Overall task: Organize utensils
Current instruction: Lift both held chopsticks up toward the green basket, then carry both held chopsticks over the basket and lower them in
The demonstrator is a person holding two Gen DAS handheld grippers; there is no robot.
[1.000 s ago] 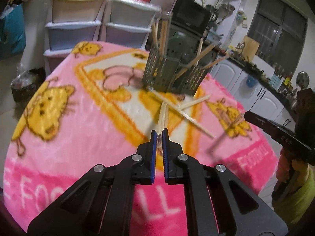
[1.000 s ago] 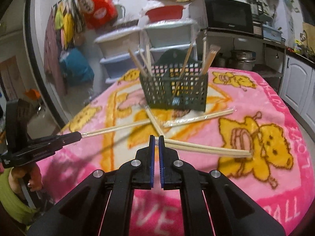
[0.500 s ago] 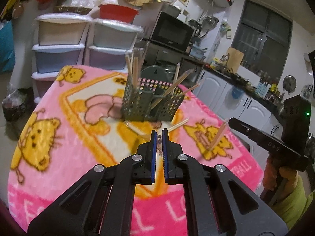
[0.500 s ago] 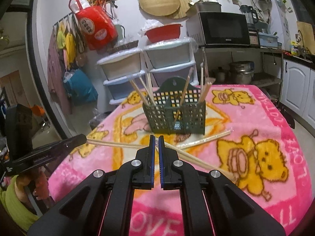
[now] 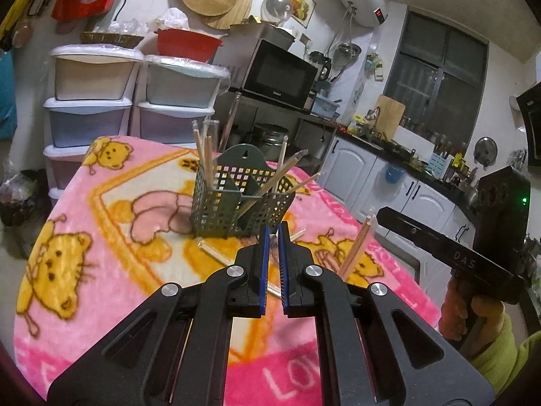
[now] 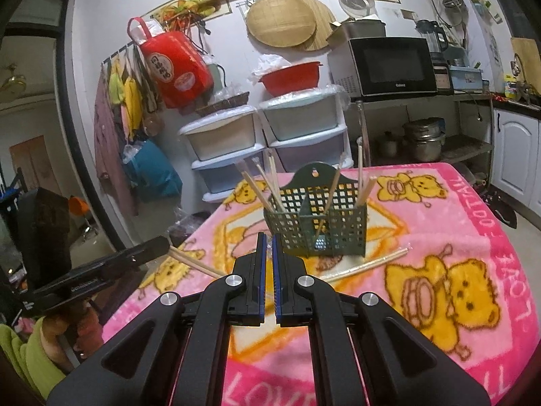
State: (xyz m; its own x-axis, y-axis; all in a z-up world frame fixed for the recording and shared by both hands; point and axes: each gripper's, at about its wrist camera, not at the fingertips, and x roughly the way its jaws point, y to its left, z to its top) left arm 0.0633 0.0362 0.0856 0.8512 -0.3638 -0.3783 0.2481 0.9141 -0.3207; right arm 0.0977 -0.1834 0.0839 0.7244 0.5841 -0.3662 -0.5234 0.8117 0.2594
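A fuzzy pink fleece blanket (image 6: 439,237) covers the counter. The dark green perforated plastic basket (image 6: 318,233) looks matt; its pale wooden chopsticks (image 6: 260,186) stand bare and smooth.

Home kitchen, lived-in. Microwave (image 5: 279,71) on a metal rack at the far wall, pots (image 6: 424,138) on the shelf beneath. White cabinets (image 5: 351,165) under a cluttered counter, far right. Stacked plastic drawers (image 5: 91,101) far left; woven trays (image 6: 280,20) hung on the wall. Pink cartoon blanket (image 5: 84,237) covers the near table.
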